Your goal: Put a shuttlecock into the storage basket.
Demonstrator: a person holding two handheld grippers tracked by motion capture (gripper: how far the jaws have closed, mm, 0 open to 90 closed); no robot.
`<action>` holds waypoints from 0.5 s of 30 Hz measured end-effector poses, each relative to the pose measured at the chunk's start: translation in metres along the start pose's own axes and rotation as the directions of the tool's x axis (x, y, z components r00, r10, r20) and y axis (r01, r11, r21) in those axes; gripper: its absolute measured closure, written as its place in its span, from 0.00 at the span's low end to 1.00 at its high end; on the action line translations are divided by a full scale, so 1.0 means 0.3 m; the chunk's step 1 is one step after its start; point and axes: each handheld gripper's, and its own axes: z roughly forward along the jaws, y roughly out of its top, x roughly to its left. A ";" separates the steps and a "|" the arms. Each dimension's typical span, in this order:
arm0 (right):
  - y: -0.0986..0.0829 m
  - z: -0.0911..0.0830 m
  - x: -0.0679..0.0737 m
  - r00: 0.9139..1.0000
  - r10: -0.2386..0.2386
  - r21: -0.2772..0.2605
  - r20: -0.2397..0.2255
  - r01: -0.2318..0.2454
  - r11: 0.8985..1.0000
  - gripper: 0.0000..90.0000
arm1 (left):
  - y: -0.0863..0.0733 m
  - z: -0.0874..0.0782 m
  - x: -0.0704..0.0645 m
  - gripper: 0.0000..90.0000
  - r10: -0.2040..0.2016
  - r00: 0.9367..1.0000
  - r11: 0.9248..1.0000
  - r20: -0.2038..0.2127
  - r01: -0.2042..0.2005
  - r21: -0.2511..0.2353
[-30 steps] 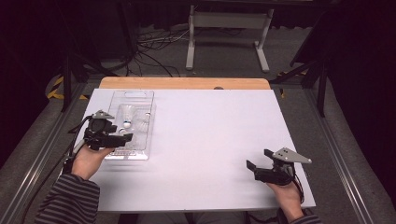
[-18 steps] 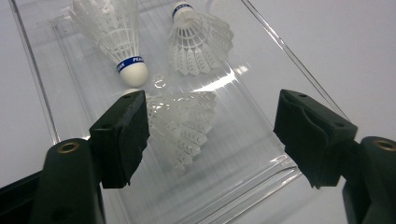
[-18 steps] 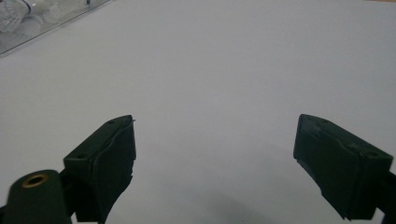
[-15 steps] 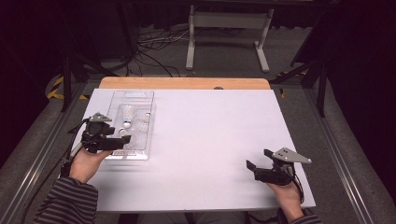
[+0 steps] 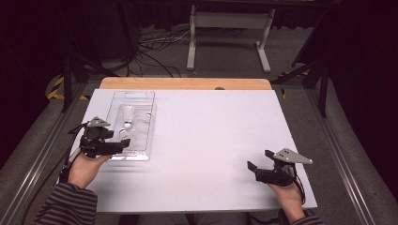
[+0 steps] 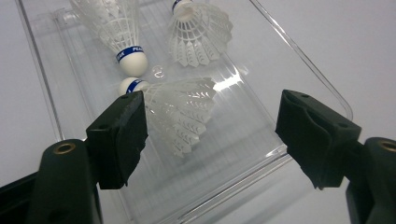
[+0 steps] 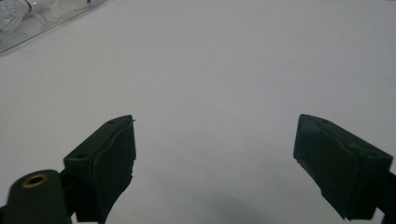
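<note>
Left tongs (image 6: 210,135) spread wide, empty, poised over near end of clear tray (image 6: 280,70) on tabletop (image 5: 211,140). Nearest shuttlecock (image 6: 175,109) lies on side between jaws, cork toward left jaw, skirt fanning toward right jaw. Two more shuttlecocks (image 6: 126,32) just beyond.

Judgement: very light, feather skirt fragile, crushes easily; tray slick, shuttle may skid. Best hold at cork base or blue band, gentle squeeze.

Right tongs (image 7: 215,163) released, empty, over bare tabletop, well apart from tray.

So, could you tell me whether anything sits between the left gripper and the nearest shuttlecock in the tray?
Nothing visible does. The left gripper is open over the clear tray, and the nearest shuttlecock lies on its side just ahead of the jaws.
</note>
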 end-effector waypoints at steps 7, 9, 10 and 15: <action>0.000 0.000 0.001 1.000 0.001 0.002 0.000 -0.001 1.000 0.15 | -0.019 -0.005 0.002 0.27 -0.016 1.000 1.000 0.004 0.016 -0.009; 0.000 0.000 0.001 1.000 -0.001 0.005 0.001 0.001 1.000 0.15 | -0.026 -0.009 0.005 0.27 -0.020 1.000 1.000 0.008 0.020 -0.018; 0.000 0.000 0.001 1.000 -0.001 0.003 0.000 0.001 1.000 0.15 | -0.029 -0.010 0.005 0.27 -0.023 1.000 1.000 0.007 0.023 -0.021; 0.000 0.000 0.002 1.000 -0.002 0.004 0.001 0.002 1.000 0.15 | -0.037 -0.021 0.006 0.26 -0.026 1.000 0.999 -0.006 0.026 -0.041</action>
